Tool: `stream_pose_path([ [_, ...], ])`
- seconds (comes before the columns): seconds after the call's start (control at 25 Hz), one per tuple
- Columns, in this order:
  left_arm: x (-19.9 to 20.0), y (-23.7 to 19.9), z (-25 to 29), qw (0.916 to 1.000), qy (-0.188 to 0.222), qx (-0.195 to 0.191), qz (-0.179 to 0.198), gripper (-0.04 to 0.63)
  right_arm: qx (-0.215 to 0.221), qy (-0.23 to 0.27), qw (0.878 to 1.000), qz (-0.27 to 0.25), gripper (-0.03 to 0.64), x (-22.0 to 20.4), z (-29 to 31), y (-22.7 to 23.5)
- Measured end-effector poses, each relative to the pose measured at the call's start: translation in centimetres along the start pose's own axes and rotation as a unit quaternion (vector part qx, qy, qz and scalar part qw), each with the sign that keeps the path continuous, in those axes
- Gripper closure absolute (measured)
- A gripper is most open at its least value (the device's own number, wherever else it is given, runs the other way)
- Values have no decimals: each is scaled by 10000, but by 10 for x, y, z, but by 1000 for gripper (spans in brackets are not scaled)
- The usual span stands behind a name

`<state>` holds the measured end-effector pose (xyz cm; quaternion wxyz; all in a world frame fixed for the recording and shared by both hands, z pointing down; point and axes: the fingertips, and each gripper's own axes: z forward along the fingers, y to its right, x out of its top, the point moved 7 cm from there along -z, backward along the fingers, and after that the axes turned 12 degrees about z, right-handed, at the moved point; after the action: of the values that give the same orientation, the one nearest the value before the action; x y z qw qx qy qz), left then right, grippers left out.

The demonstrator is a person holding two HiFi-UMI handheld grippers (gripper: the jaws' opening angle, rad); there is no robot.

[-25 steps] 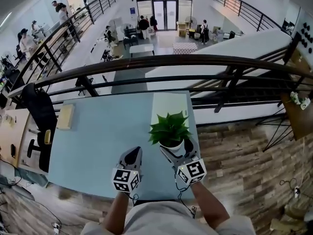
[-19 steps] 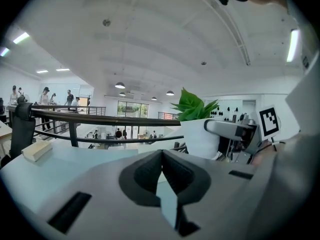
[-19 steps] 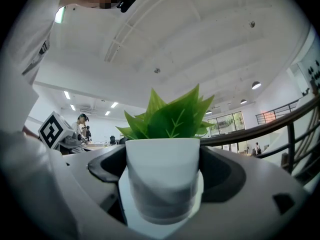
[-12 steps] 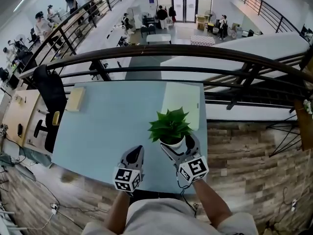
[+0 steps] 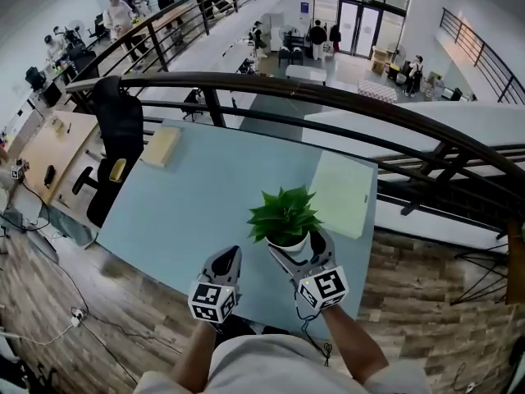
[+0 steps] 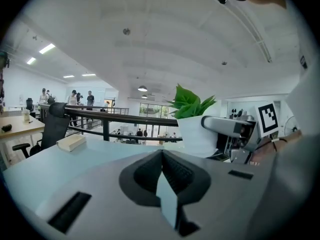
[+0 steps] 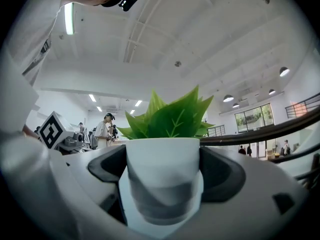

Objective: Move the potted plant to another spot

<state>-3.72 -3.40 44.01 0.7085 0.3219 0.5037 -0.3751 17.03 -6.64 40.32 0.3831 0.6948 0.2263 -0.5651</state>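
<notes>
The pale blue table [image 5: 205, 195] has swung beneath the white-potted green plant [image 5: 284, 217], pinched by the right gripper [image 5: 295, 251]: likely mid-carry. The left gripper [image 5: 227, 259] sits pressed together.

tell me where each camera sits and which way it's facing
Head view: on the person's head, facing steeply down at the blue table; shows forearms, left hand-held gripper, right hand-held gripper.
Left gripper view: on the left one, facing along its shut, empty jaws toward the railing; shirt at right.
Right gripper view: on the right one, facing along jaws shut on the potted plant; shirt upper left.
Shared: all three show the potted plant; head and left gripper views both show the right hand-held gripper clamping it.
</notes>
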Motion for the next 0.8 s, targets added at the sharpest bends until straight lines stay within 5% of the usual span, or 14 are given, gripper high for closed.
stream_pose_path([
  [0.36, -12, -48, -33, 9984, 67, 522, -207, 584, 406, -106, 9990, 164, 160, -11, 47, -33],
  [0.8, -52, -152, -83, 9982, -55, 509, -314, 584, 388, -378, 9984, 178, 160, -44, 122, -112],
])
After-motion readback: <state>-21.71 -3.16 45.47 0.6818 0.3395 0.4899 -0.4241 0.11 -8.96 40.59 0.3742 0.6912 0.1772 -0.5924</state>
